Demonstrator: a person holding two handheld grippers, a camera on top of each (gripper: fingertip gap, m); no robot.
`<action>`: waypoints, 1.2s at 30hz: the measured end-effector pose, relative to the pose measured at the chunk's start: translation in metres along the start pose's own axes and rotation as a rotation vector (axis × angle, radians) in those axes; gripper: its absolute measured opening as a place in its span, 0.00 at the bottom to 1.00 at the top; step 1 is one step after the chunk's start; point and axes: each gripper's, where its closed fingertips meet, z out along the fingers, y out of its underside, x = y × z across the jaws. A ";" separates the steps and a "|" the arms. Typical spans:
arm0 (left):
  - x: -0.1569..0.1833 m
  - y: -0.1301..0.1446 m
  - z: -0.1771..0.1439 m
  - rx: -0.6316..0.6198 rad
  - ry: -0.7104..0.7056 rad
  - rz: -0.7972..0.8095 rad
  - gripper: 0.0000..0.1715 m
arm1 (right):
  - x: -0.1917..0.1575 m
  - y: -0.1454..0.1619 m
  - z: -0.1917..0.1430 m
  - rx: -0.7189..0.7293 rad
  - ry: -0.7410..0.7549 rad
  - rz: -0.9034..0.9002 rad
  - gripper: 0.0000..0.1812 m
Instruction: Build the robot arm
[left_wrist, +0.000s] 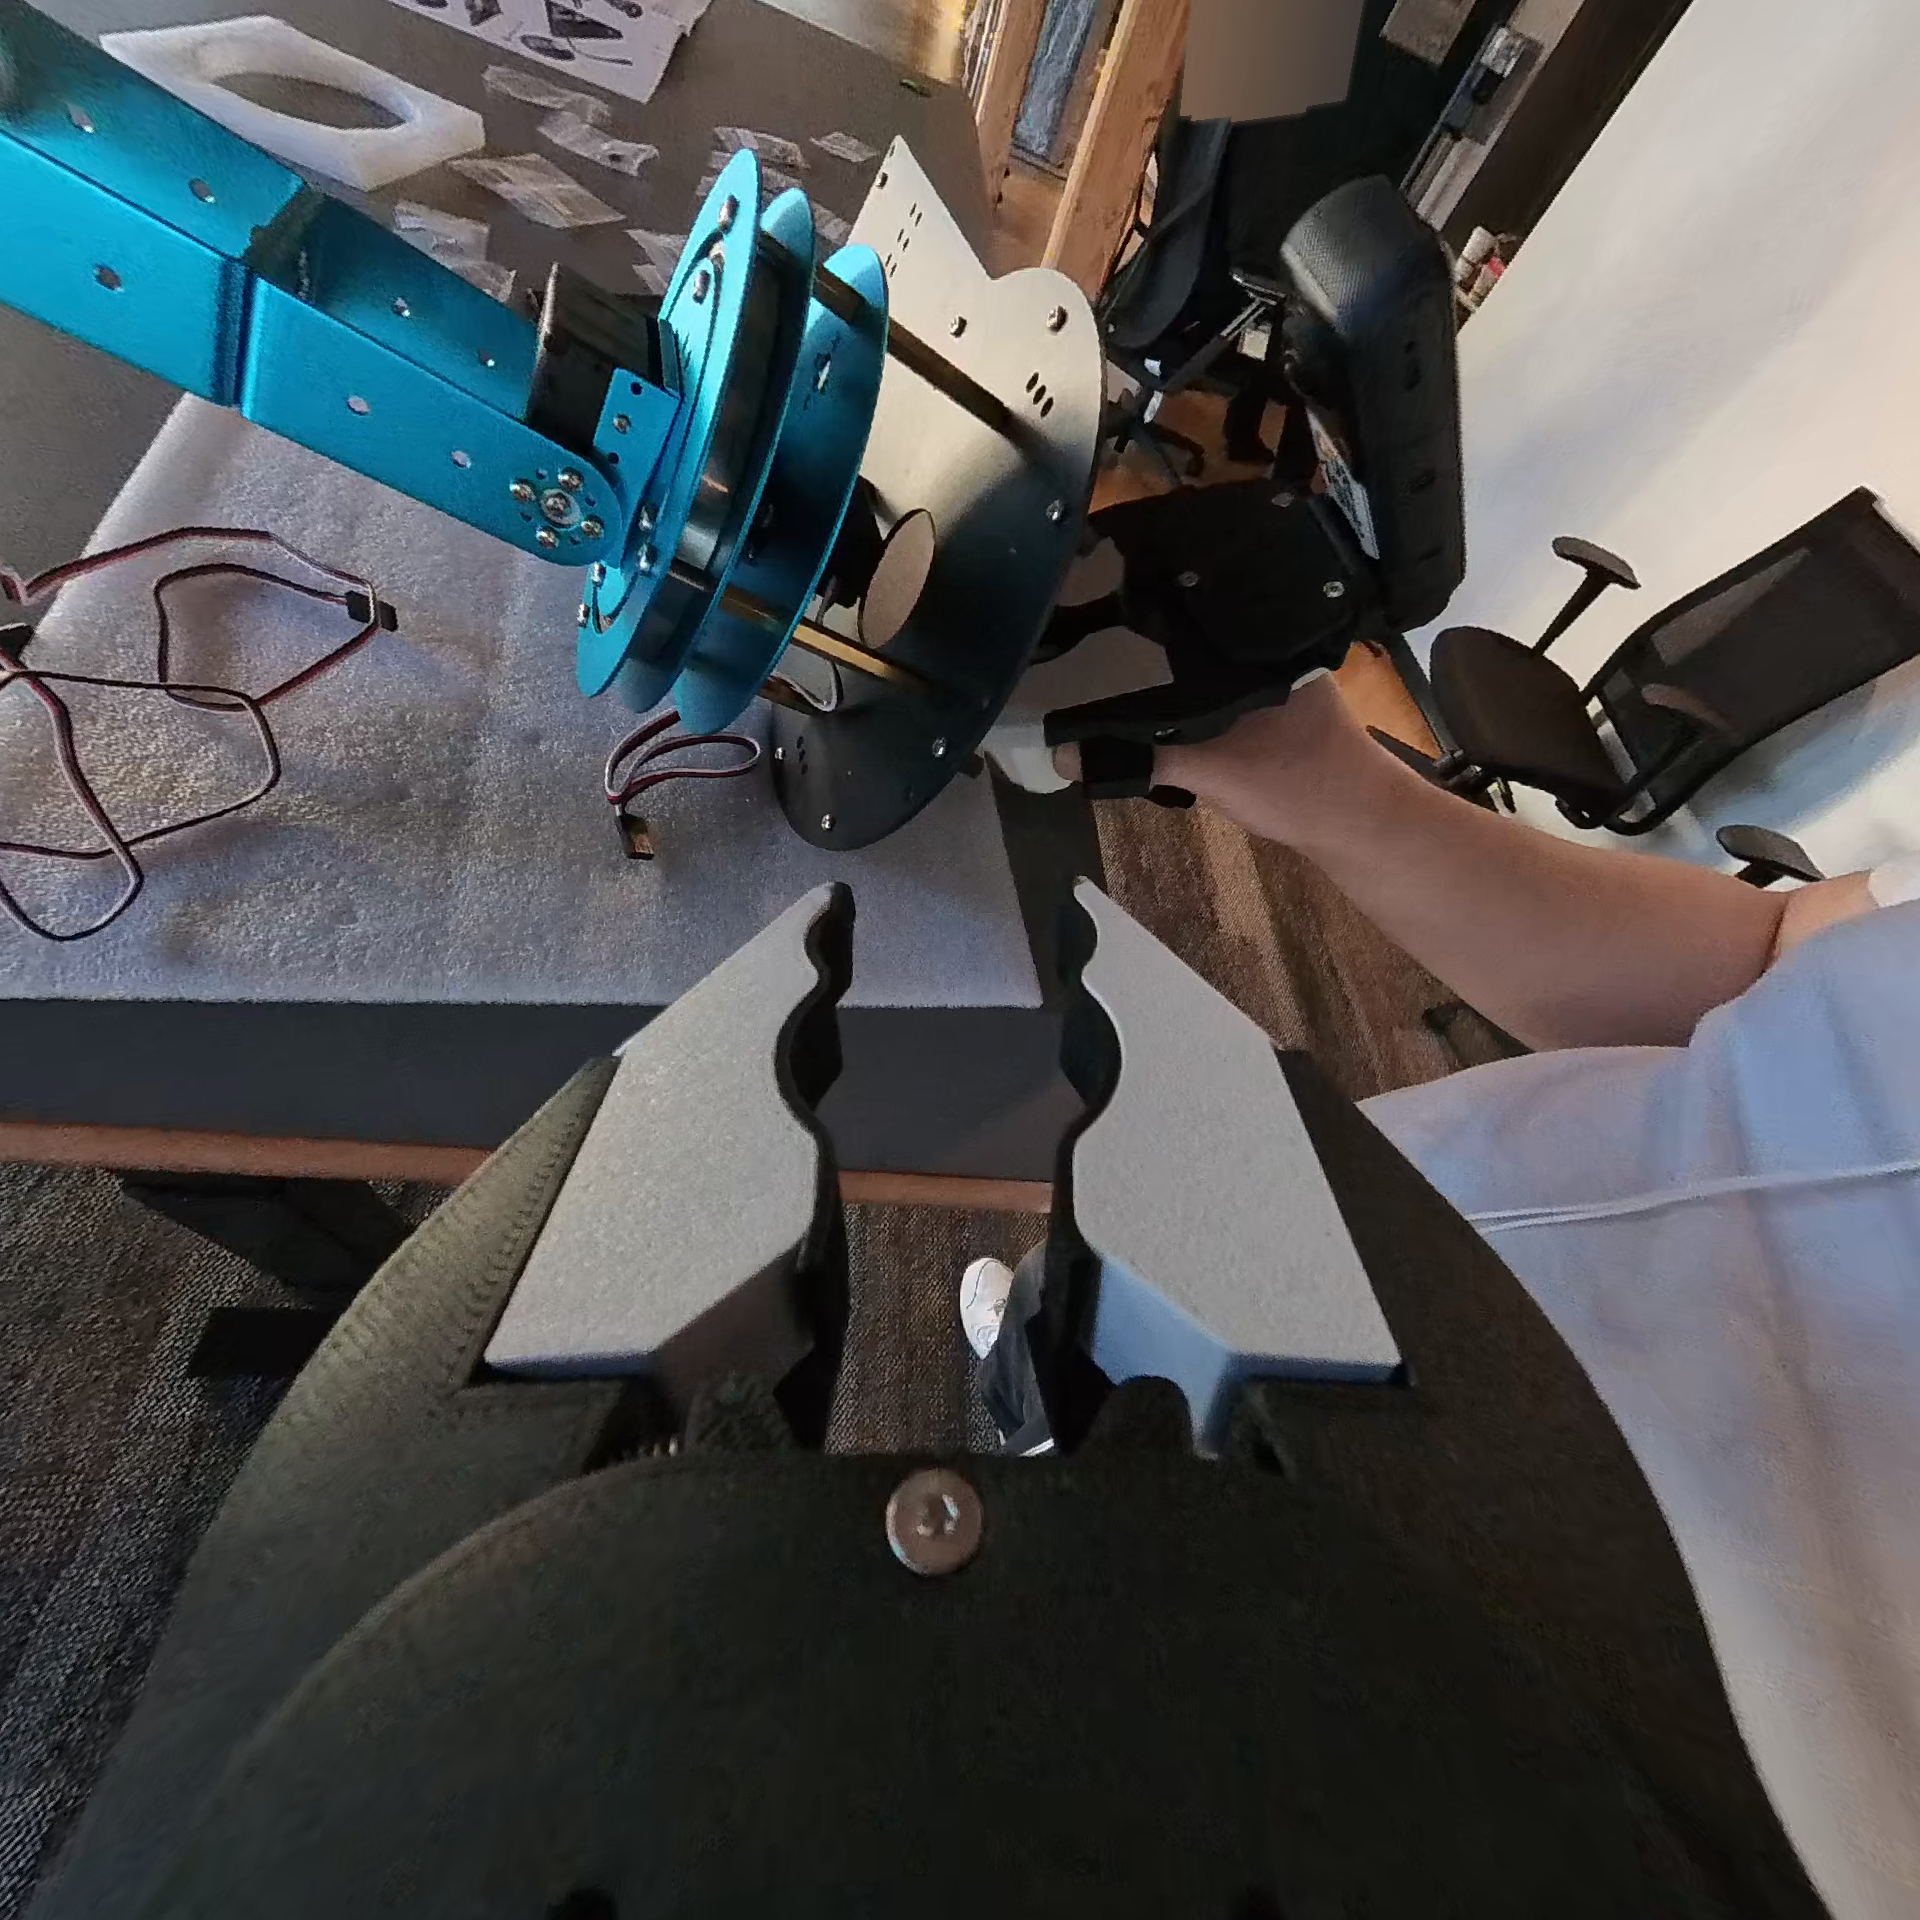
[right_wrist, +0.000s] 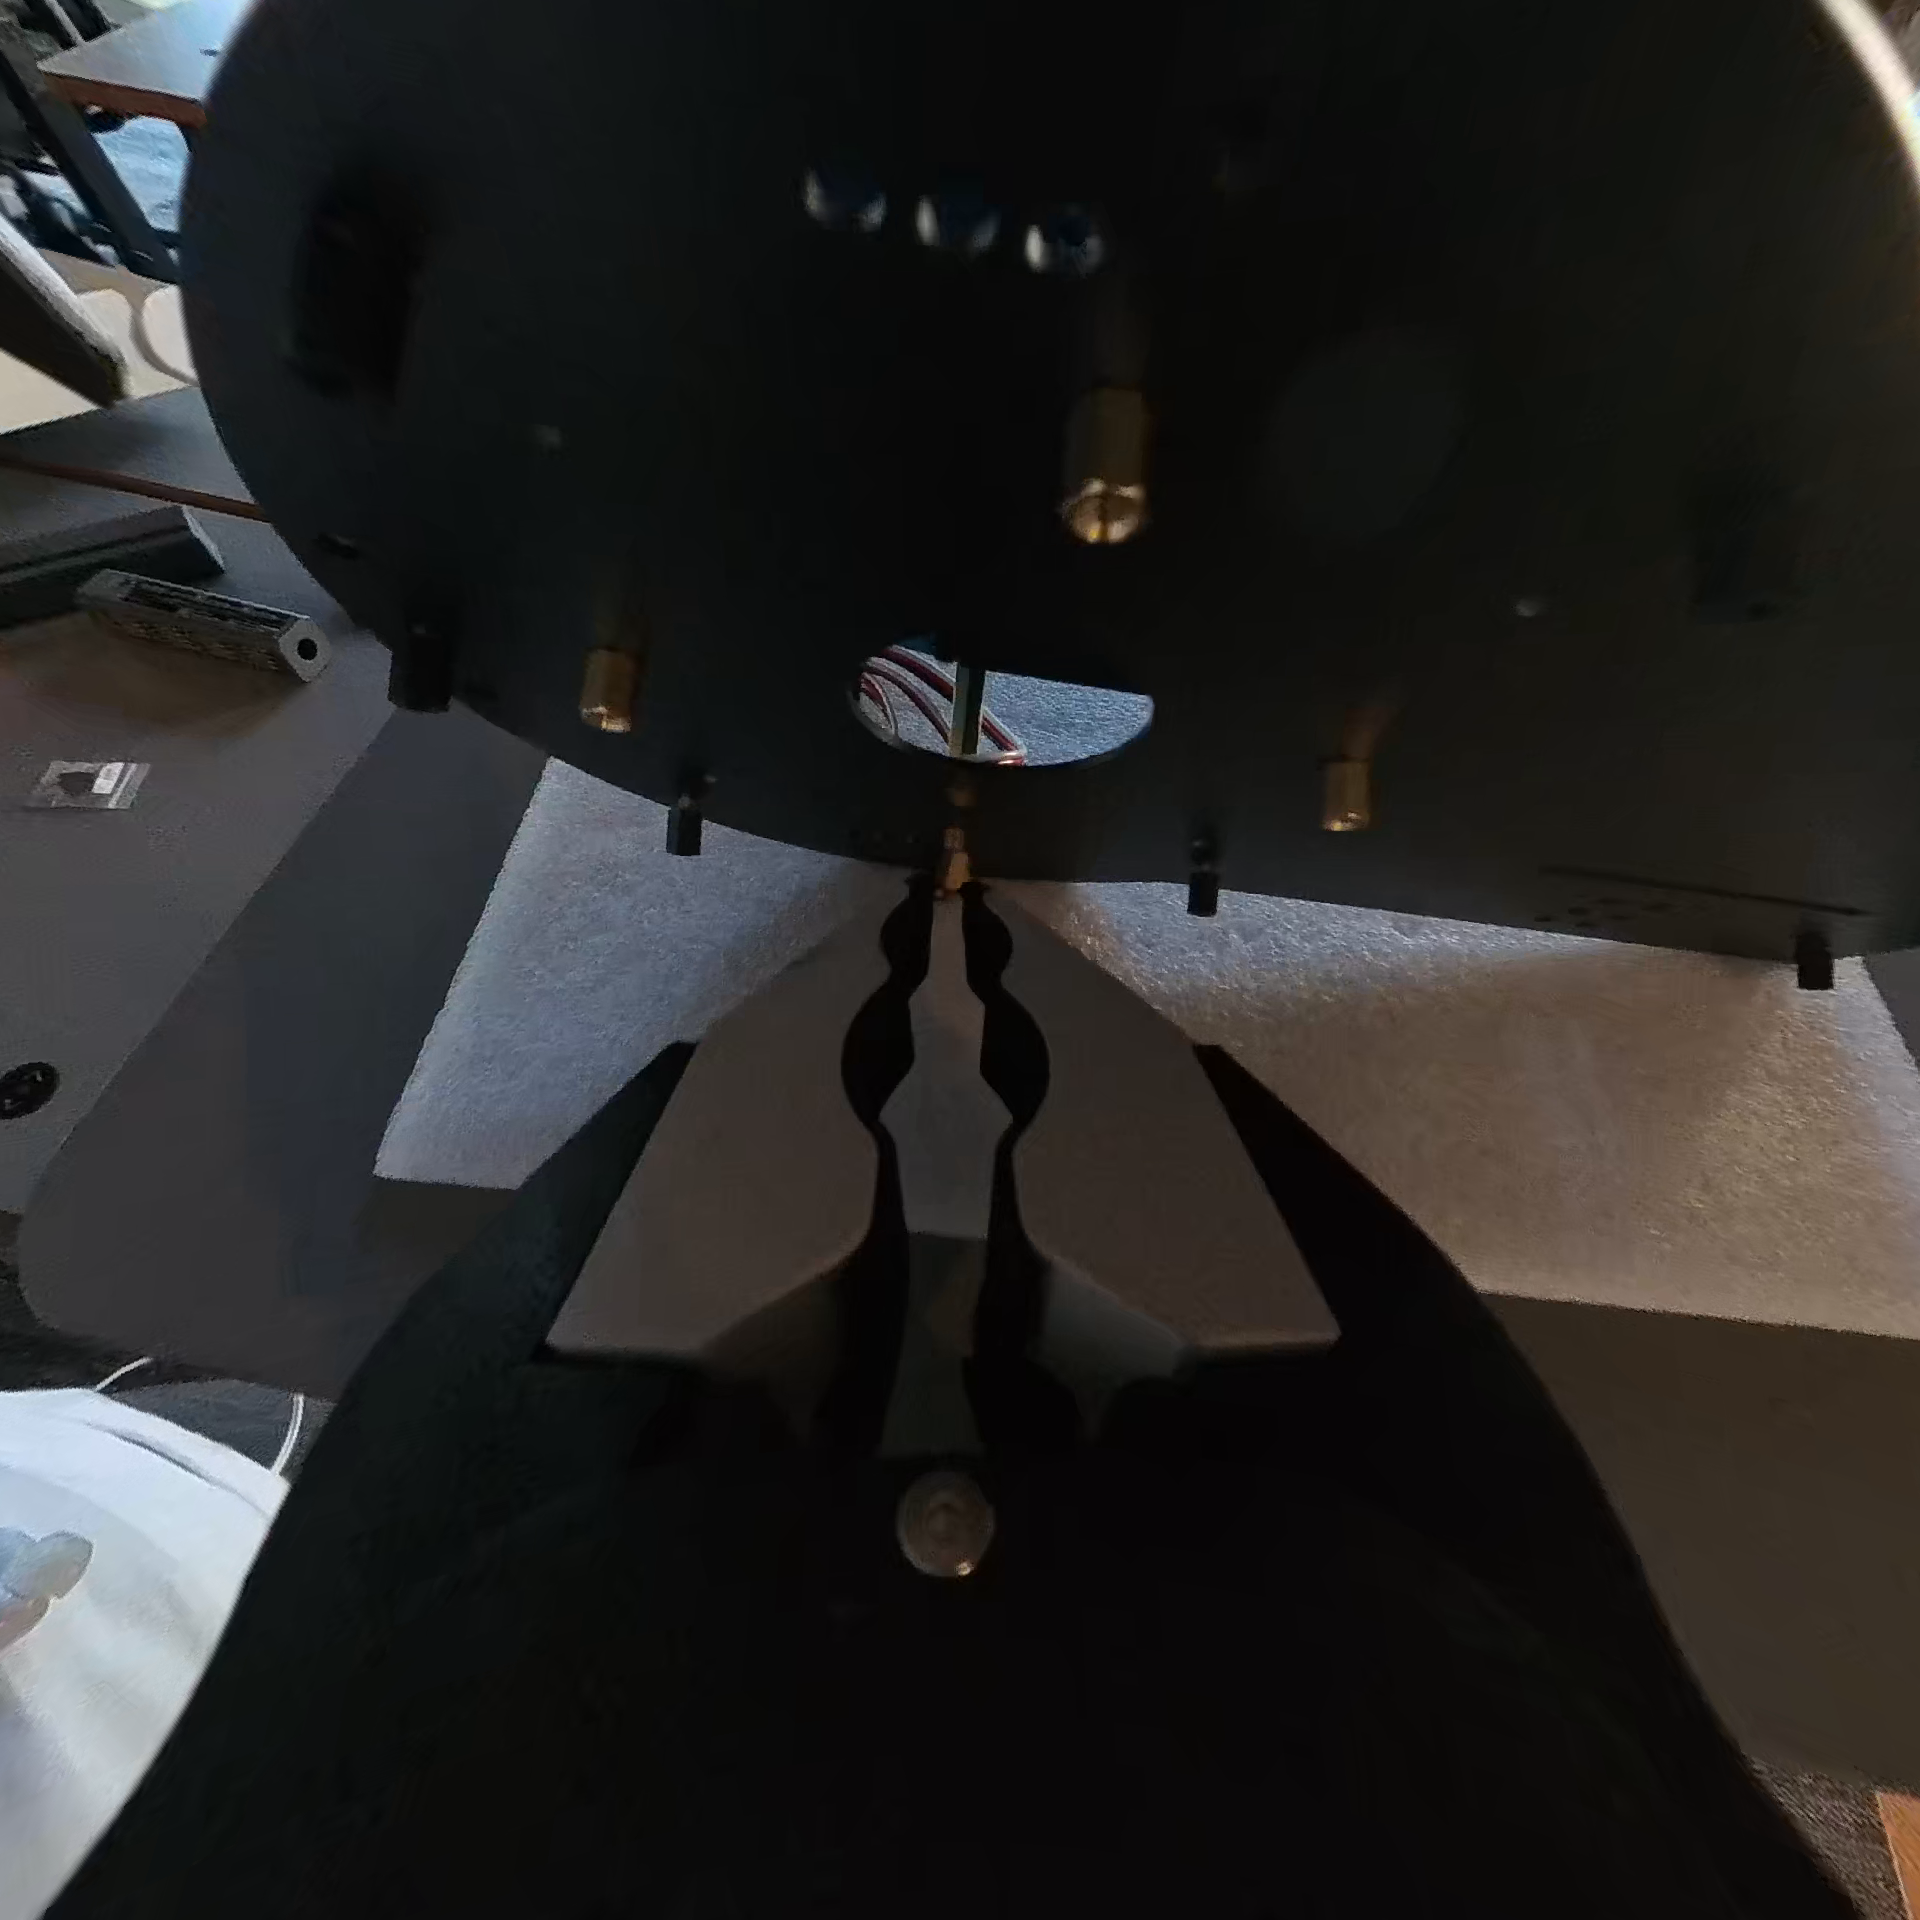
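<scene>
My right tongs (right_wrist: 948, 896) pinch a brass standoff (right_wrist: 952, 857) under the black base plate (right_wrist: 727, 416).
Left tongs (left_wrist: 951, 904) apart, empty; the blue arm (left_wrist: 312, 312) looks rigid and top-heavy.

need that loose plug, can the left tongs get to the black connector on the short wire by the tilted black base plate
Probably yes: the left tongs are open and empty, with bare grey foam between them and the small black wire connector.

The setting was an office used as an assembly workbench. Black mesh swivel chairs (left_wrist: 1621, 717) stood on a wood-plank floor beside a white wall. A grey desk (left_wrist: 62, 436) carried a foam pad (left_wrist: 416, 831), a partly built blue metal robot arm (left_wrist: 312, 312), loose servo cables (left_wrist: 156, 665), small parts bags (left_wrist: 540, 192) and a printed instruction sheet (left_wrist: 582, 31).
</scene>
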 end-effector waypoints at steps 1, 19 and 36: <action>0.000 0.000 0.000 -0.002 0.001 -0.001 0.22 | 0.000 0.000 0.000 0.002 0.002 -0.003 0.02; 0.000 0.007 0.001 -0.005 0.002 -0.017 0.22 | 0.000 0.000 0.005 0.036 0.019 -0.008 0.02; -0.001 0.008 0.007 -0.017 0.023 -0.024 0.22 | 0.001 0.000 0.004 0.044 0.060 -0.084 0.02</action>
